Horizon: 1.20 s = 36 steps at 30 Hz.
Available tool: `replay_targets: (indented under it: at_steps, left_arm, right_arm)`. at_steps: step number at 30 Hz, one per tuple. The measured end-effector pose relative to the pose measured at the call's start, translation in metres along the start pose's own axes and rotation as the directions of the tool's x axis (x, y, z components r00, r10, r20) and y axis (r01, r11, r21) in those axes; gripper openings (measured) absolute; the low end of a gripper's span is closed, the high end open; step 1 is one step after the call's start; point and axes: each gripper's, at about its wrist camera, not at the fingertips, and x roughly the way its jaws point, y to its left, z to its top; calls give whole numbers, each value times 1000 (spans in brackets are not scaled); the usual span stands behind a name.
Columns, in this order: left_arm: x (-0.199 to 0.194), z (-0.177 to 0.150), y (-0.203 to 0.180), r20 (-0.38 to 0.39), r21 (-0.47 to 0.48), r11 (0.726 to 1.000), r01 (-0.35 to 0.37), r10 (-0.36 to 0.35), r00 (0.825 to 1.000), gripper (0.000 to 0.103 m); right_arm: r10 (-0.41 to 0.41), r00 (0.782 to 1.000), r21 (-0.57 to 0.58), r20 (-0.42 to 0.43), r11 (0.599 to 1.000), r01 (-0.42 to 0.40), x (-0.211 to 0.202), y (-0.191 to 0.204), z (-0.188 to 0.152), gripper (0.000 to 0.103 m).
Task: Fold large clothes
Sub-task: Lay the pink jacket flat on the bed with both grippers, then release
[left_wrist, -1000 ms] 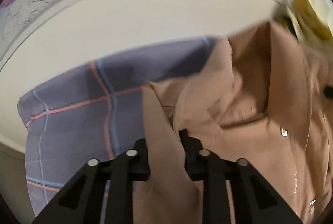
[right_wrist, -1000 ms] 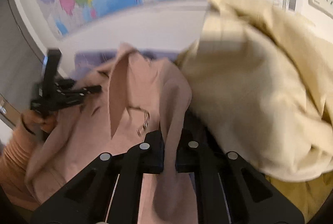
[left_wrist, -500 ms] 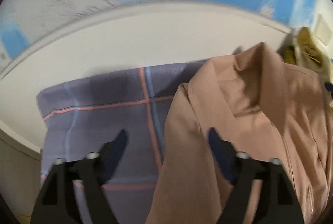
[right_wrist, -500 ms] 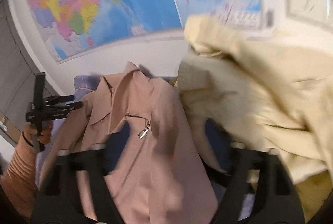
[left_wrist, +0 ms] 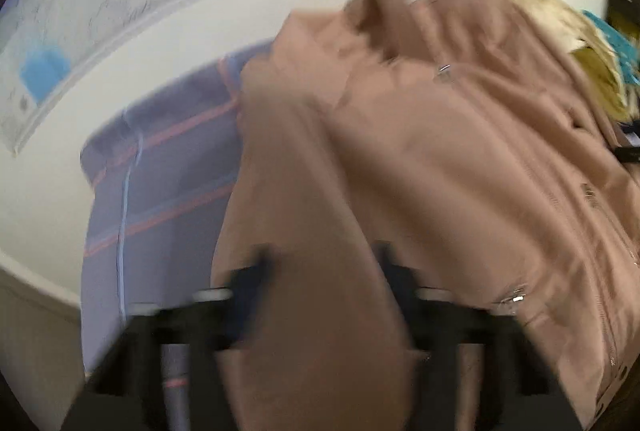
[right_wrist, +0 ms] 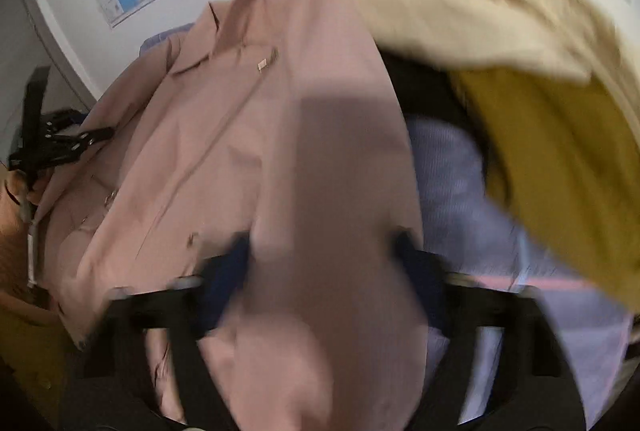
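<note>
- Left tool point(left_wrist: 320, 271): its jaws now stand wide apart with the pink jacket point(left_wrist: 440, 159) running between them, not pinched. One second ago they were shut on a fold of this cloth, so the grip was released.
- Between the tools, the jacket lies spread, collar up, on the checked purple sheet point(left_wrist: 168, 167), flatter than before; the spreading step seems finished.
- Right tool point(right_wrist: 324, 263): also open over the cloth, where it was clamped earlier. The cream garment point(right_wrist: 460, 3) is just beside.
</note>
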Motion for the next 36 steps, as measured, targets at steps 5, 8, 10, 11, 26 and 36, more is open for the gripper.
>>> replay_targets:
  at_steps: [5,8,10,11,26,36]
  left_arm:
    - [-17,20,69,50,-201,976,-86,98,994,3]
    - [-25,32,105,64,-267,949,-168,191,979,12]
    - [-13,34,113,-4,-232,907,-351,360,933,62]
    - [-5,32,113,-30,-192,877,-440,443,896,66]
    - [-70,-81,11,76,-163,986,-40,53,996,96]
    - [-95,-93,63,59,-347,920,-181,214,975,5]
  right_arm:
    - [5,995,82,104,997,-13,-38,-29,20,4]
    - [-89,973,134,213,989,61,-74,-57,40,4]
    - [-160,959,200,234,973,114,-78,-80,48,6]
    - [-181,960,216,213,967,134,-70,-89,50,9]
    - [14,973,5,231,1000,-16,-62,12,3,90]
    - [140,982,46,126,988,-147,-26,28,-26,81]
